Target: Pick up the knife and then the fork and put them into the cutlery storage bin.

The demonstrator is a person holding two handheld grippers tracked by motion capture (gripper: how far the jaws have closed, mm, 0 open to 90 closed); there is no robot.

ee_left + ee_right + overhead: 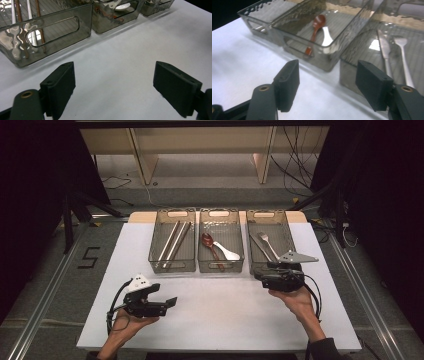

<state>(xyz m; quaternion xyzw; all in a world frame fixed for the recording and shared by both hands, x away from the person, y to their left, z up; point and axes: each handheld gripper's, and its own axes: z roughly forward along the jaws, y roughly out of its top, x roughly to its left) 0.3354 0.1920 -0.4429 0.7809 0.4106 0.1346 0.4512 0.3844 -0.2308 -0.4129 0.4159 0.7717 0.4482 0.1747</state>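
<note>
Three smoky clear bins stand in a row at the back of the white table [220,320]. The left bin [154,247] holds chopsticks [172,242]. A red spoon [209,242] and a white spoon [227,253] lie in the middle bin [220,269]. The right bin [250,237] holds a knife [384,50] and a fork [403,55]. My left gripper [169,304] stands open over bare table at the front left, nothing between its jaws. My right gripper [262,272] is open and empty at the near wall of the right bin.
The table's front edge runs just behind both hands. A cable [315,292] loops from the right gripper. Beyond the table are a wooden frame [145,160], floor cables and dark stands at both sides. Bare white surface lies between the two grippers.
</note>
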